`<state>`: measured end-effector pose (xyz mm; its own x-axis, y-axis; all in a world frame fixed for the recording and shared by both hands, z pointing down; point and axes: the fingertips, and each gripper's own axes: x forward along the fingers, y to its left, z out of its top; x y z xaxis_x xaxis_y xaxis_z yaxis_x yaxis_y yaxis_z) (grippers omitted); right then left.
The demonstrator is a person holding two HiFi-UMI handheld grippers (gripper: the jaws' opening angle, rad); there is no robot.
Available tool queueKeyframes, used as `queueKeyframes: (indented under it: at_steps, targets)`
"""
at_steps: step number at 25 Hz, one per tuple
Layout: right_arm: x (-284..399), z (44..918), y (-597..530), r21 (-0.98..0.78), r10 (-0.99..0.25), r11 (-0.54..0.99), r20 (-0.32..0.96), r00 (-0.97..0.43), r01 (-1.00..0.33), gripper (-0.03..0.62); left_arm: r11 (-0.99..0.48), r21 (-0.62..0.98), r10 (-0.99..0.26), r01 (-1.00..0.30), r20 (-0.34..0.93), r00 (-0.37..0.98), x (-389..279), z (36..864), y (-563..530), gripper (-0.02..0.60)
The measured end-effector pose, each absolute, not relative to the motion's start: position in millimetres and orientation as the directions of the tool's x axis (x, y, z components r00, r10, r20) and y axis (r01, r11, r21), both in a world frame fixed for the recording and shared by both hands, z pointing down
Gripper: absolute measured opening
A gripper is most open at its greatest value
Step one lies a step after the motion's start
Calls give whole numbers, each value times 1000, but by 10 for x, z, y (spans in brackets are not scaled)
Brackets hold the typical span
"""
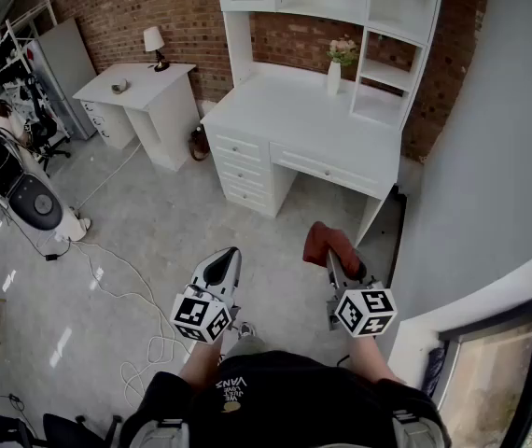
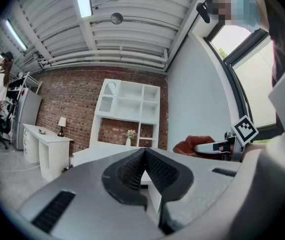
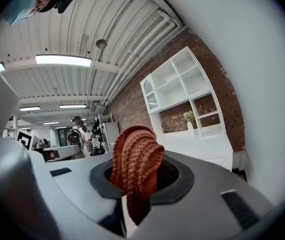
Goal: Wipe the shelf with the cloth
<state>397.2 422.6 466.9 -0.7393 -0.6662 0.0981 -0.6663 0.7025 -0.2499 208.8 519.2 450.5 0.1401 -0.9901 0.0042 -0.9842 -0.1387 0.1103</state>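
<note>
Cloth clamped in right tool, bunched past its tips; left tool jaws together, empty.

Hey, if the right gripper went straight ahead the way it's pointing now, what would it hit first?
Most likely the white desk below the shelf unit. In the head view nothing stands between it and the right gripper, which is shut on the cloth. Depth and height are uncertain.
</note>
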Motion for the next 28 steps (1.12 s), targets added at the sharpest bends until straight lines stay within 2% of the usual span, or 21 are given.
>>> queueKeyframes:
  at_steps: [14, 28]
  targets:
    - [3695, 4757, 4055, -280, -622, 729, 110, -775, -625, 92, -98, 129, -994, -987, 30, 103, 1835, 4670, 5088, 8]
    - [2905, 4820, 3111, -264, -652, 702, 137, -746, -661, 92, -124, 176, -991, -977, 20, 129, 967, 4864, 4116, 8]
